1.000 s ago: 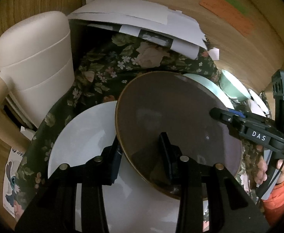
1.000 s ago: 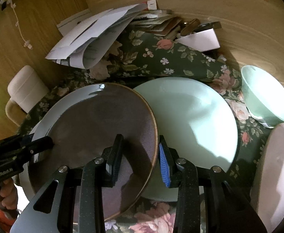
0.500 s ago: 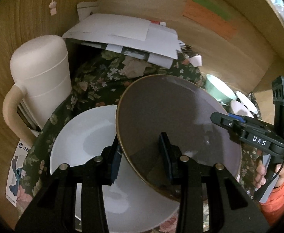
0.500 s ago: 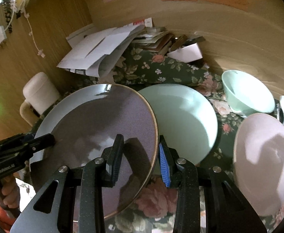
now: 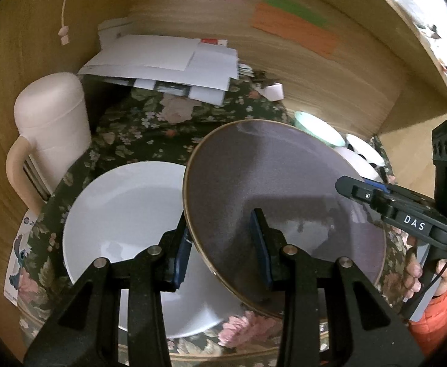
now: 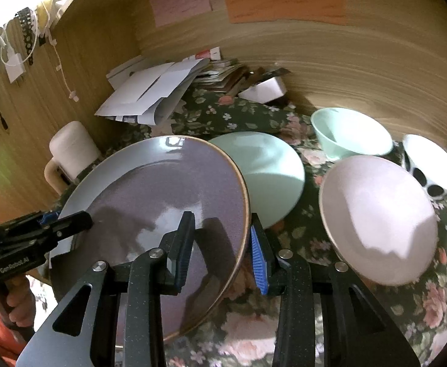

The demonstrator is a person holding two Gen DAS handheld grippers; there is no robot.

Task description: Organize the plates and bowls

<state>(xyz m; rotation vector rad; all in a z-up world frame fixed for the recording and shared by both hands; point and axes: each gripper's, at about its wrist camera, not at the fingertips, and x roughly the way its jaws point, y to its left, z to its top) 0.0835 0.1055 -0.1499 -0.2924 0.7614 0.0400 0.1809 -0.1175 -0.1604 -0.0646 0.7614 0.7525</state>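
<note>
Both grippers hold one dark purple-grey plate by opposite rims, lifted and tilted above the floral cloth. My left gripper is shut on its left rim, and my right gripper is shut on its right rim. A white plate lies flat on the cloth under and left of it. A mint plate lies to its right. Further right stand a pink bowl, a mint bowl and a white spotted bowl.
A cream jug with a handle stands at the left by the wooden wall. A heap of papers and envelopes lies at the back. Wooden walls close in the back and the left side.
Both grippers have lifted the dark plate and drawn it back from the wall. More of the white plate, the cloth and the bowls shows now.
</note>
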